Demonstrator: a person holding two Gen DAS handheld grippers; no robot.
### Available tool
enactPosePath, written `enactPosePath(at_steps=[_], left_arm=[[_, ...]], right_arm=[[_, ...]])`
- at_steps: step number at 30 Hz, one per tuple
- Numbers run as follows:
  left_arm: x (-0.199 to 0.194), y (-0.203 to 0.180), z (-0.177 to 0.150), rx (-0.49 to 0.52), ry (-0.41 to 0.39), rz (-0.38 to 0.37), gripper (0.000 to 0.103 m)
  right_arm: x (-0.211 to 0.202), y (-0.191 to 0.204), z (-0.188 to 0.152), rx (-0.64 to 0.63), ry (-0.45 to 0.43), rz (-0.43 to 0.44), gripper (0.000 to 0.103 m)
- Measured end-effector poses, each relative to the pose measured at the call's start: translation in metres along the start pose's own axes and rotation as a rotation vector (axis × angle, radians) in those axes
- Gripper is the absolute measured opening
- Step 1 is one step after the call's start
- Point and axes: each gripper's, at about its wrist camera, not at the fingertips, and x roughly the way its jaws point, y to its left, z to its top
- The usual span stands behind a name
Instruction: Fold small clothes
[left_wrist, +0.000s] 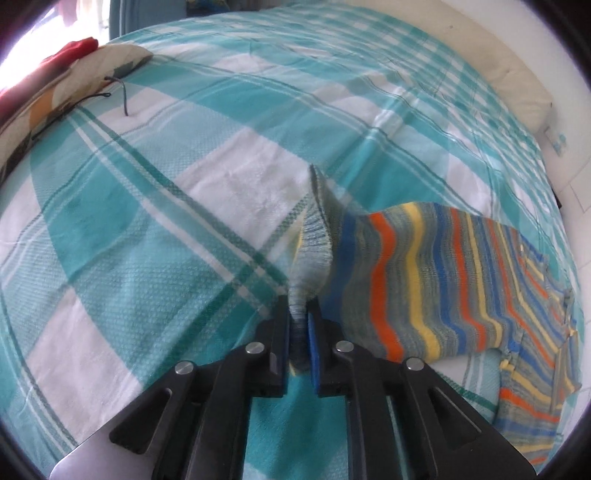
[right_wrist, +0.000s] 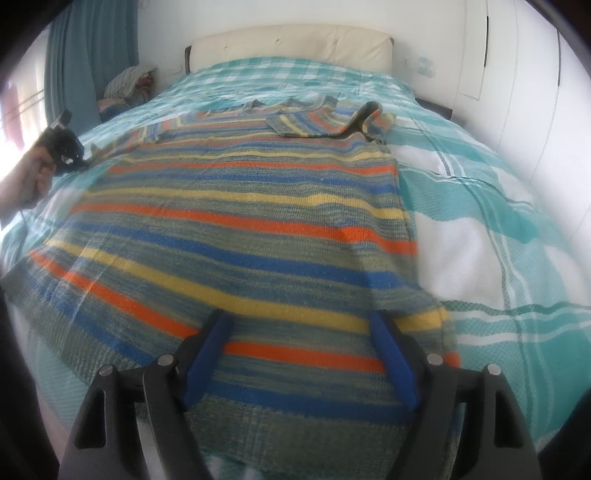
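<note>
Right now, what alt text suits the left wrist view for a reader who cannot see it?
The left gripper pinches a sleeve cuff of a striped knit sweater, lifting it off a teal-and-white checked bedspread. A patterned pillow lies far left.

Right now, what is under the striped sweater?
The striped sweater lies flat on the checked bedspread, which shows all around it. Whatever lies directly beneath the knit is covered, so I cannot tell.

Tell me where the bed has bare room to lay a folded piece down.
Bare checked bedspread lies right of the striped sweater, up to the white wall. Another free patch runs between the sweater's collar and the headboard. The far left corner is crowded by a clothes pile; the left claw holds a sleeve cuff there.
</note>
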Motion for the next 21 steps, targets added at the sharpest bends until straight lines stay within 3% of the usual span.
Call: enactPosePath(at_steps=[1, 2, 3, 4, 5, 7, 9, 12, 13, 15, 17, 21], left_arm=[[-0.006, 0.001, -0.002, 0.004, -0.008, 0.037, 0.023], [-0.017, 0.002, -0.006, 0.011, -0.024, 0.097, 0.042], [-0.031, 0.003, -0.012, 0.016, -0.052, 0.137, 0.053], [-0.05, 0.003, -0.02, 0.024, -0.095, 0.144, 0.072], [-0.069, 0.001, -0.03, 0.036, -0.134, 0.123, 0.079], [-0.104, -0.011, -0.054, 0.077, -0.171, 0.029, 0.086], [-0.127, -0.033, -0.085, 0.138, -0.155, -0.114, 0.093], [-0.132, -0.077, -0.143, 0.29, -0.099, -0.312, 0.097], [-0.126, -0.09, -0.16, 0.34, -0.08, -0.338, 0.097], [-0.111, -0.108, -0.193, 0.436, -0.086, -0.328, 0.097], [-0.096, -0.118, -0.212, 0.498, -0.077, -0.267, 0.097], [-0.099, -0.119, -0.211, 0.499, -0.103, -0.282, 0.097]], right_arm=[[-0.005, -0.002, 0.003, 0.001, 0.024, 0.013, 0.078], [-0.012, -0.005, 0.005, 0.006, 0.045, 0.031, 0.078], [-0.022, -0.01, 0.009, 0.015, 0.064, 0.057, 0.078], [-0.034, -0.016, 0.013, 0.03, 0.074, 0.088, 0.078], [-0.05, -0.024, 0.022, 0.037, 0.07, 0.121, 0.078], [-0.078, -0.037, 0.051, -0.004, 0.042, 0.152, 0.078], [-0.093, -0.045, 0.089, -0.079, 0.025, 0.134, 0.08], [-0.077, -0.046, 0.149, -0.169, 0.091, 0.156, 0.082], [-0.061, -0.041, 0.168, -0.195, 0.132, 0.167, 0.082], [-0.023, -0.029, 0.199, -0.243, 0.187, 0.187, 0.082], [0.023, -0.015, 0.221, -0.266, 0.235, 0.177, 0.082], [0.11, 0.019, 0.241, -0.32, 0.26, 0.123, 0.077]])
